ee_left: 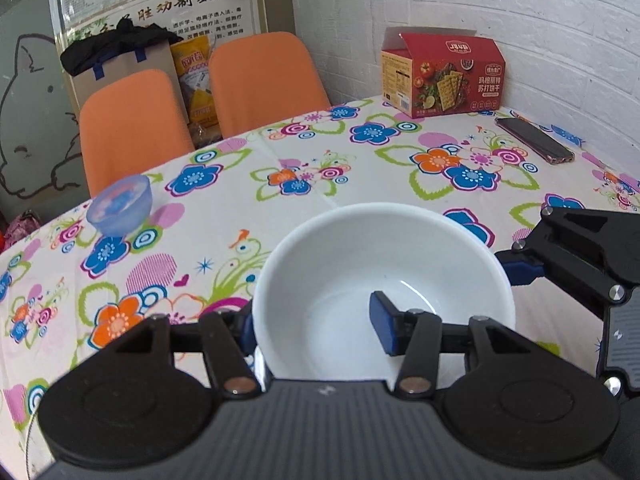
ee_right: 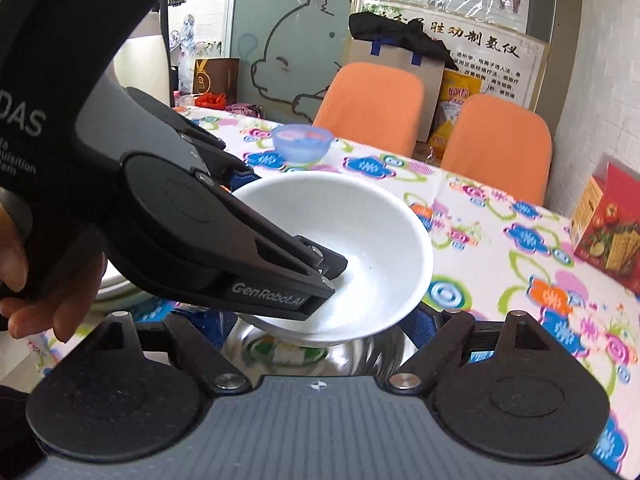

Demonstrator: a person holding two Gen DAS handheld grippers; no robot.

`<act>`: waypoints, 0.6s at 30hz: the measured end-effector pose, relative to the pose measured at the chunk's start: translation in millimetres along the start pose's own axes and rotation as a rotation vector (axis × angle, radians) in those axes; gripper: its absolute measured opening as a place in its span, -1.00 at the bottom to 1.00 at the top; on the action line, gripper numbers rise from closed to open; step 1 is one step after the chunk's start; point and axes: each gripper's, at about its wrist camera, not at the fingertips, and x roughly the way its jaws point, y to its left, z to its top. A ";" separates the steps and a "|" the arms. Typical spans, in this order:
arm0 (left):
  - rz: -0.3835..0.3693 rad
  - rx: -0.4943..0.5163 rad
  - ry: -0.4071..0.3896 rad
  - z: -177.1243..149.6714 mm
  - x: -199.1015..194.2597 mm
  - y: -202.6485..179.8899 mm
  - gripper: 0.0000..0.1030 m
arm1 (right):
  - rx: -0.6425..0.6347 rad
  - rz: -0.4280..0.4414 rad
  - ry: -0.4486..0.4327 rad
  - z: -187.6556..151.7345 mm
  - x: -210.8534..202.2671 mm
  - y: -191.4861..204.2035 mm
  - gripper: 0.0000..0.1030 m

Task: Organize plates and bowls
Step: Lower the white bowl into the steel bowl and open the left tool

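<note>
**White bowl held over the steel bowl**

My left gripper (ee_left: 316, 328) clamps the rim of the round white ceramic bowl (ee_left: 360, 264), one finger inside, one outside. My right gripper (ee_right: 320, 320) straddles the shiny steel bowl (ee_right: 360, 354) beneath it; I cannot tell its grip. Both sit above the flowered tablecloth (ee_left: 280, 168).

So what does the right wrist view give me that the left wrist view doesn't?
Only the right wrist view shows the steel bowl under the white bowl, between the right gripper's fingers; whether it grips is unclear. It also shows the person's hand and white plates behind the left gripper.

Only the left wrist view shows the phone and the left gripper's inner pad inside the white bowl.

Both show the white bowl pinched at its rim, the blue bowl, cracker box, orange chairs and the floral tablecloth.
</note>
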 end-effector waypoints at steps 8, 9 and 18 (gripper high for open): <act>0.014 -0.002 -0.004 -10.4 -3.3 2.3 0.26 | -0.014 -0.015 0.044 -16.6 3.3 9.1 0.41; 0.015 -0.004 -0.007 -10.2 -4.5 3.4 0.27 | -0.020 -0.023 0.047 -17.5 2.3 9.4 0.41; 0.026 -0.037 -0.028 -7.5 -14.8 16.4 0.30 | -0.030 -0.031 0.073 -28.1 -16.3 10.0 0.41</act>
